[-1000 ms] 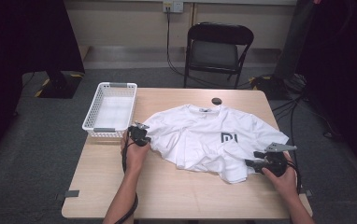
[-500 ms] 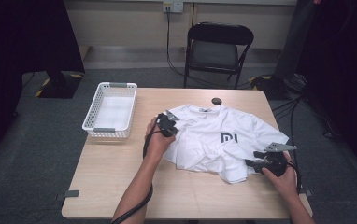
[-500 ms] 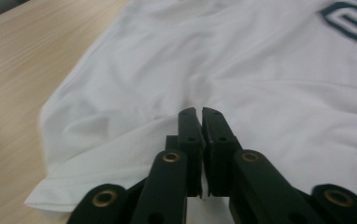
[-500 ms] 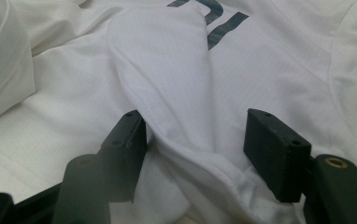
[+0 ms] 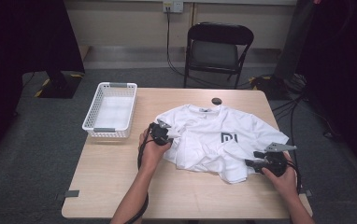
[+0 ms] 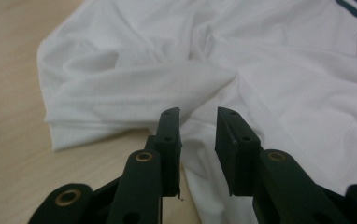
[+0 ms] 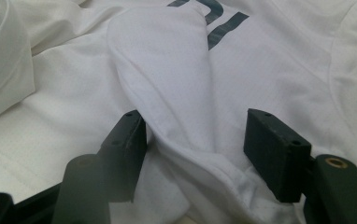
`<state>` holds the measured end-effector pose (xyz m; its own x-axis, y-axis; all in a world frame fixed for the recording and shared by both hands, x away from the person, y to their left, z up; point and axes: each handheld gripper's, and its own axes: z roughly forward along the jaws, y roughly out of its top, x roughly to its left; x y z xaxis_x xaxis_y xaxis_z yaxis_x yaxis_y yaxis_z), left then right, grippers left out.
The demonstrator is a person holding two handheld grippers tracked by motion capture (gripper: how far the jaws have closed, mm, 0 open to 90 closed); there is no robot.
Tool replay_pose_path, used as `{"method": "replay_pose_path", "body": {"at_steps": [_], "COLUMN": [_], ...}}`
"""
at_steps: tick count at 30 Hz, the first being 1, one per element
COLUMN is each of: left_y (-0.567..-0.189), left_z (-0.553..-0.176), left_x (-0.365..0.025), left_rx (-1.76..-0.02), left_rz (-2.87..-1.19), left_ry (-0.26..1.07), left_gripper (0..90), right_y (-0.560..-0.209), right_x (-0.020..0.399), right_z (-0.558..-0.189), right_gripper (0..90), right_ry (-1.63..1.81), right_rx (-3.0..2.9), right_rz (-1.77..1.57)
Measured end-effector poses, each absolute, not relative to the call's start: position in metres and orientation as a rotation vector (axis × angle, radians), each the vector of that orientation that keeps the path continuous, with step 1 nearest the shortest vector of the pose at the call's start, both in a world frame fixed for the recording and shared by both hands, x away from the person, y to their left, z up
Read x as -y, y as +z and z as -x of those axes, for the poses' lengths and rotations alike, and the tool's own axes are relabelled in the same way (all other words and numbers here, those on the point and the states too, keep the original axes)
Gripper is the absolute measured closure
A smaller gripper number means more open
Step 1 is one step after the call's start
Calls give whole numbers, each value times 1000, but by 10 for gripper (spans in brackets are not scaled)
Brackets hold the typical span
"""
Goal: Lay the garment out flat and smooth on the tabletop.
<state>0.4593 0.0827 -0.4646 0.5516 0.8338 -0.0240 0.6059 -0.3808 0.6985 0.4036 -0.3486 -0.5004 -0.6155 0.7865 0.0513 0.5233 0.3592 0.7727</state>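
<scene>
White T-shirt [image 5: 214,142] lying rumpled across centre and right of the wooden counter [image 5: 111,186], collar toward the top of the frame, dark logo on the chest. White basket [image 5: 109,109] at upper left of the counter, well apart from the work; small dark round object [image 5: 217,101] near the far edge; folding chair [image 5: 216,51] beyond.

Left claw [image 5: 165,132] at the shirt's left edge, jaws just been opening, now parted with a narrow gap and no cloth pinched between them: released, sleeve fold [image 6: 134,88] lying just ahead. Right claw [image 5: 256,163] at lower right, jaws standing wide around a raised ridge of hem [image 7: 176,107]; pads apparently not pressing, so likely not gripping.

Probably mid-fold, left side just let go. Next: re-grasp a fresh edge with the left, close the right on the ridge, then lift and fold evenly without dragging the shirt.
</scene>
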Motion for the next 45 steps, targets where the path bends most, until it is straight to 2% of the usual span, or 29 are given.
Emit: {"method": "replay_pose_path", "body": {"at_steps": [7, 12, 14, 15, 16, 18, 21, 24, 25, 35, 38, 41, 45], "left_y": [-478, -487, -488, -487, -487, -487, -486, -483, -482, -467, -472, -479, -484], "left_z": [-469, -472, -472, -471, -471, -468, -460, -451, -448, -418, -411, -409, -419], "left_x": [-87, -81, -78, -77, -75, -72, -70, -71, -72, -105, -115, -126, -138], "left_rx": [-1195, -1109, -1074, -1061, -1057, -1031, -1023, -990, -981, -1023, -1039, -1092, -1159], "left_rz": [-2037, -2039, -2034, -2036, -2051, -2081, -2120, -2138, -2137, -2040, -2047, -2064, -1992], "left_ry": [427, 447, 471, 461, 439, 439, 416, 404, 408, 459, 376, 412, 470], "left_gripper": [618, 542, 539, 545, 600, 606, 666, 827, 848, 843, 735, 754, 676], "right_y": [-500, -500, -500, -500, -500, -500, -500, -500, -500, -500, -500, -500, -500], "right_x": [348, 348, 348, 348, 348, 348, 348, 348, 348, 348, 348, 348, 348], "right_z": [-403, -403, -403, -403, -403, -403, -403, -403, -403, -403, -403, -403, -403], "right_gripper": [384, 384, 384, 384, 384, 384, 384, 384, 384, 384, 384, 384, 384], "right_ry": [1121, 1121, 1121, 1121, 1120, 1120, 1120, 1120, 1120, 1119, 1118, 1117, 1116], "right_rx": [-2297, -2297, -2297, -2297, -2297, -2297, -2297, -2297, -2297, -2298, -2297, -2296, -2295], "right_rz": [-1153, -1154, -1153, -1153, -1153, -1153, -1153, -1153, -1152, -1152, -1152, -1152, -1151]}}
